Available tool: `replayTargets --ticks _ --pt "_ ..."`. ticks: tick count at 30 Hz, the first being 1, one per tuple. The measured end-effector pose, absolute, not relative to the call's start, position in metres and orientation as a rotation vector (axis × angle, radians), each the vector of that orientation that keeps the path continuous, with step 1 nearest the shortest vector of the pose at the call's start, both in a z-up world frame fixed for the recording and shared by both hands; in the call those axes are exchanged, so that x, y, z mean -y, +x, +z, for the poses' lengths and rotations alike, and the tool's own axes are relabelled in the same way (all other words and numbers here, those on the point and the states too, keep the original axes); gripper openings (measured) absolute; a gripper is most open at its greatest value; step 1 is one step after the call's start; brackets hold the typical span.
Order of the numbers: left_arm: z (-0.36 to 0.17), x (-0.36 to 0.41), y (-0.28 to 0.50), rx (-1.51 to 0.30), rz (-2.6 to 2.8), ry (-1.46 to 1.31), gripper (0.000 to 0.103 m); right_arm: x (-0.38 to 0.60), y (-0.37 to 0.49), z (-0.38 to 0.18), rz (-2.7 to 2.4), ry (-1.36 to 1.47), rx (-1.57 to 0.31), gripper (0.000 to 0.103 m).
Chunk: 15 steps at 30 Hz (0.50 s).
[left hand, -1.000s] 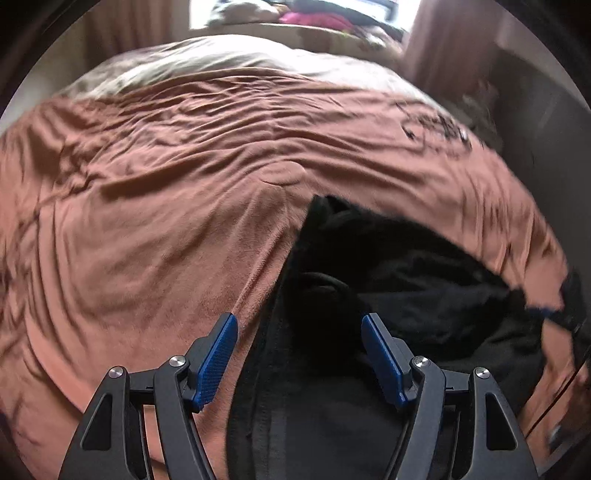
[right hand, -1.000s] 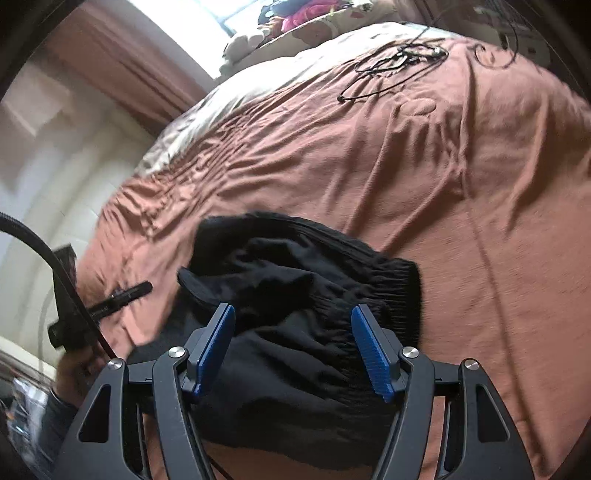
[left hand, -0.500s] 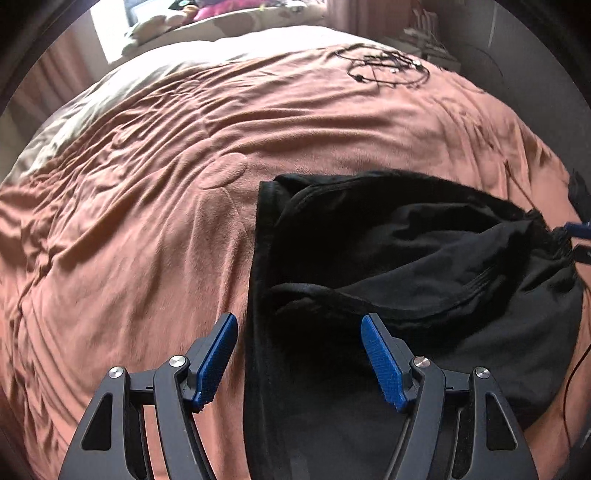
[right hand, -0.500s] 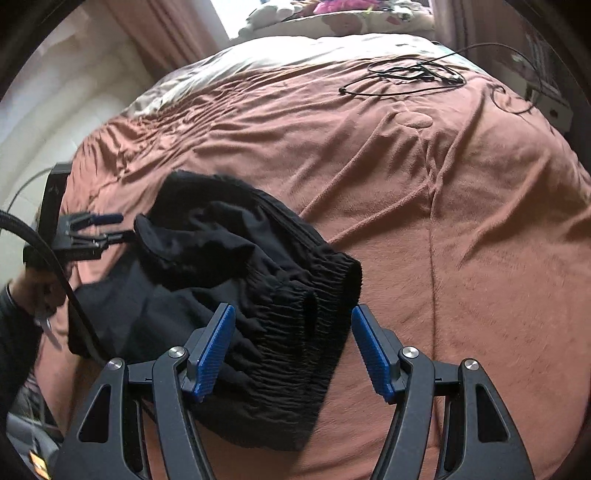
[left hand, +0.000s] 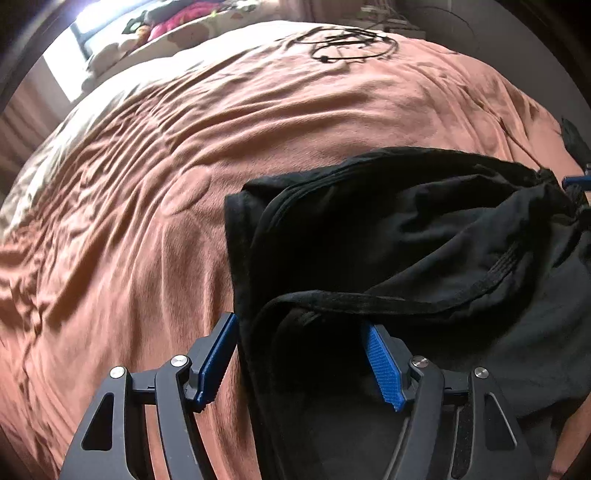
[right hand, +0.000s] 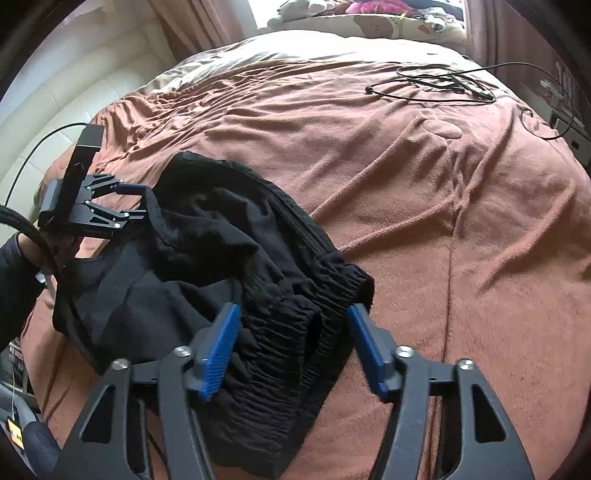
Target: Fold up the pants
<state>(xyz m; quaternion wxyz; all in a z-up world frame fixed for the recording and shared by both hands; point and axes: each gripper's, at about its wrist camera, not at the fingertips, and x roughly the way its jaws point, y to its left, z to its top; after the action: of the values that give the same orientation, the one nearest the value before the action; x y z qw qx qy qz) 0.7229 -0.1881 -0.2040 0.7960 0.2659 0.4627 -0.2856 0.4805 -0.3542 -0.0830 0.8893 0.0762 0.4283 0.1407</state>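
Note:
Black pants lie bunched on a brown blanket. My left gripper is open and points down over a leg's hemmed edge, which lies between its blue pads without being pressed. In the right wrist view the same left gripper sits at the left end of the pants. My right gripper straddles the gathered elastic waistband, and its jaws are closing. The left pad rests near the bunched cloth, and a strip of blanket shows beside the right pad.
A loose black cable lies on the far side of the bed, also in the left wrist view. Pillows and soft items sit at the head. A cream padded wall and a person's dark sleeve are at left.
Both views have rolled. My left gripper has sunk closer onto the pants' leg end. My right gripper's jaws have narrowed around the waistband.

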Motion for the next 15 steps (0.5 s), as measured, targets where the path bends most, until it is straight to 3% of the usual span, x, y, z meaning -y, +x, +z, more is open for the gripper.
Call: replayTargets --ticks 4,6,15 --pt "-0.2 0.194 0.719 -0.958 -0.651 0.608 0.064 0.349 0.481 -0.081 0.304 0.125 -0.88 0.053" --pt "-0.201 0.197 0.718 -0.964 -0.674 0.622 0.058 0.347 0.481 -0.082 0.317 0.119 -0.883 0.042" --pt "-0.217 0.201 0.731 -1.014 -0.655 0.624 0.058 0.345 0.492 -0.091 0.302 0.111 -0.918 0.042"
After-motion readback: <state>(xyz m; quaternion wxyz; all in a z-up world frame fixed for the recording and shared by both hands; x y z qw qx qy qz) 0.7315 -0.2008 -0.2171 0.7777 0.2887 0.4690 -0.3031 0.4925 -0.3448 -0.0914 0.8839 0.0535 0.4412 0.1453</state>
